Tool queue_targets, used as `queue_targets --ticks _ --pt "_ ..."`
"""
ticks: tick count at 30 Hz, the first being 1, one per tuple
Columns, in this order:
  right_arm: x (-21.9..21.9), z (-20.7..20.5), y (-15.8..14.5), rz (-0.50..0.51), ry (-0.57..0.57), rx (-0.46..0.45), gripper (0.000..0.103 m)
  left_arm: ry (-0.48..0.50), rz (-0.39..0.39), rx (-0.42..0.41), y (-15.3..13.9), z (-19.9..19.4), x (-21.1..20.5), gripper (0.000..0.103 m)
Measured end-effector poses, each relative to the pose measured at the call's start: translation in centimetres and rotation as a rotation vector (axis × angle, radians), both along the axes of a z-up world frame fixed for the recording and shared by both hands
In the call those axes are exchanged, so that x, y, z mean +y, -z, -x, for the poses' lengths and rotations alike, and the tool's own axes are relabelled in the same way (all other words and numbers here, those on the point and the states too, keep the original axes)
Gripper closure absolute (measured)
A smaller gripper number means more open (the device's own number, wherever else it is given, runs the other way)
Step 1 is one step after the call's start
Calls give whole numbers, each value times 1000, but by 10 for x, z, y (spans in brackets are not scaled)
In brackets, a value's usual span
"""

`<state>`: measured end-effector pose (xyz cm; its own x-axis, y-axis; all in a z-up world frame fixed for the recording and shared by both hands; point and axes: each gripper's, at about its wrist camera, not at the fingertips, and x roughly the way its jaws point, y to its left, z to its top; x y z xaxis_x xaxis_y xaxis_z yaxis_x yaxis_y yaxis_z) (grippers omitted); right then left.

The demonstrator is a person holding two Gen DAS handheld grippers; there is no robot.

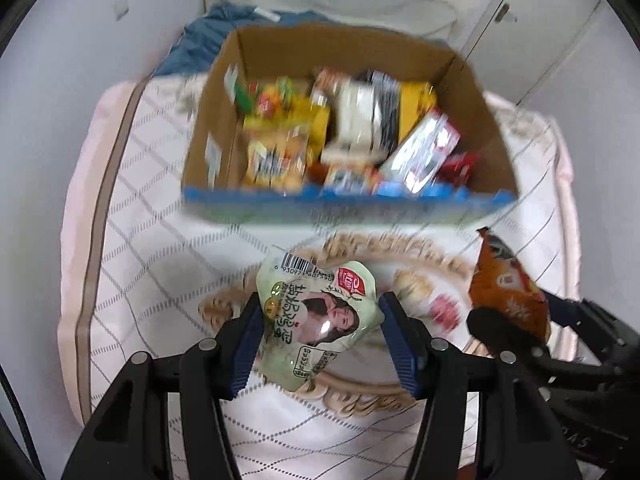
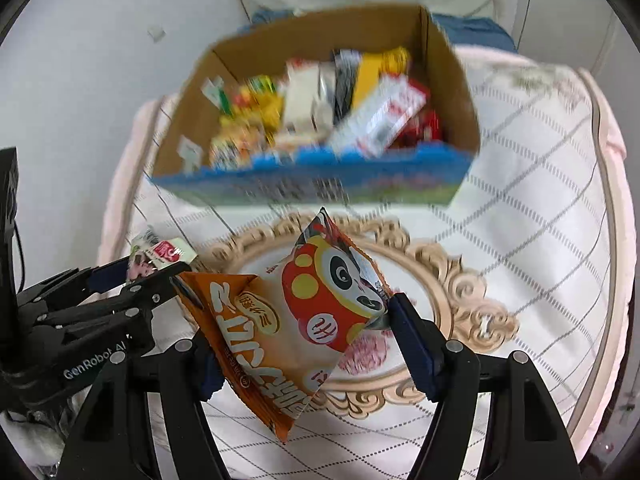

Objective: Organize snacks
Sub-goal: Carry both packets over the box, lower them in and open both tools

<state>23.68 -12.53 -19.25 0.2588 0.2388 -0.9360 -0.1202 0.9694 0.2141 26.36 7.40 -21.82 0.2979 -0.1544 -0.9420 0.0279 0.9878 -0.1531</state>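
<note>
Snack packets sit pinched crosswise in both claws: green packet (image 1: pixel 316 320) in left claw (image 1: pixel 320 320), orange packet (image 2: pixel 296 320) in right claw (image 2: pixel 298 332).

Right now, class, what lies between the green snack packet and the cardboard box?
Only bare patterned cloth separates the green snack packet from the cardboard box; the left wrist view shows it.

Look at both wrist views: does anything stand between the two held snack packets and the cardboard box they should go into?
Nothing visible does. The left gripper holds the green packet and the right gripper the orange packet; only bare patterned cloth lies before the open-topped cardboard box. The box is already fairly full of snacks.
</note>
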Motion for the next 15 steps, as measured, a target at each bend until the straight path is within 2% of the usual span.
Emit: queue_targets --ticks 3,6,9,15 --pt "0 -20 -20 -10 6 -40 29 8 19 -22 -22 -20 1 48" --pt "3 -46 -31 -21 22 -67 29 13 -1 -43 -40 -45 6 48" --pt "7 -76 -31 -24 40 -72 29 4 -30 -24 -39 -76 13 48" --pt "15 -131 -16 -5 41 -22 29 -11 -59 63 -16 -131 30 48"
